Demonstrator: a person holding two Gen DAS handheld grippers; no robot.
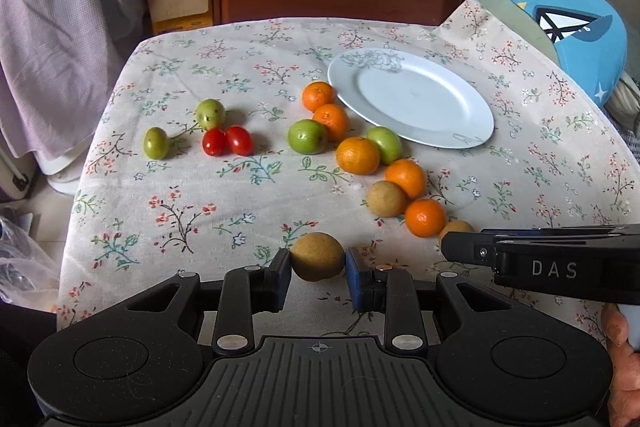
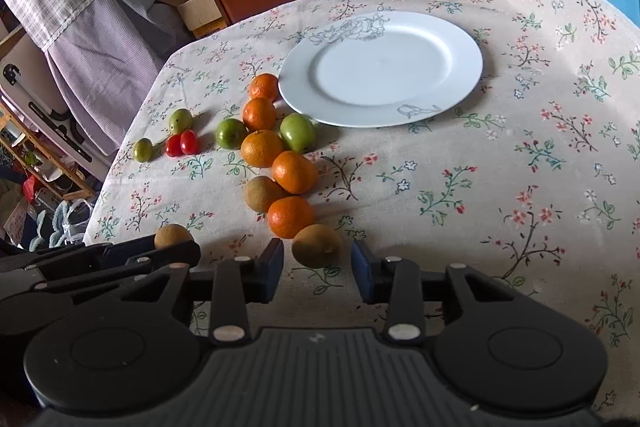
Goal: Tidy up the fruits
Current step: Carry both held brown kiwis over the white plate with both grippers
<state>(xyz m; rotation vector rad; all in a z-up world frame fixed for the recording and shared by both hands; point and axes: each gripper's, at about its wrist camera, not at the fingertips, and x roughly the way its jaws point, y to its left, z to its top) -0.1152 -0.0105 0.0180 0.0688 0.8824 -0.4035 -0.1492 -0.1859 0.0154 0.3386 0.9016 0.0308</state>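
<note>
Five oranges (image 2: 261,148) — crowding the plate's (image 2: 460,67) left rim.

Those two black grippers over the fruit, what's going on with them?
A person is sorting fruit on a flowered tablecloth with a hand-held gripper in each hand. The left gripper is clamped on a brown round fruit. The right gripper straddles another brown fruit, with a gap showing on both sides. The white plate holds nothing yet; the oranges, green fruits and two small tomatoes lie on the cloth.
</note>
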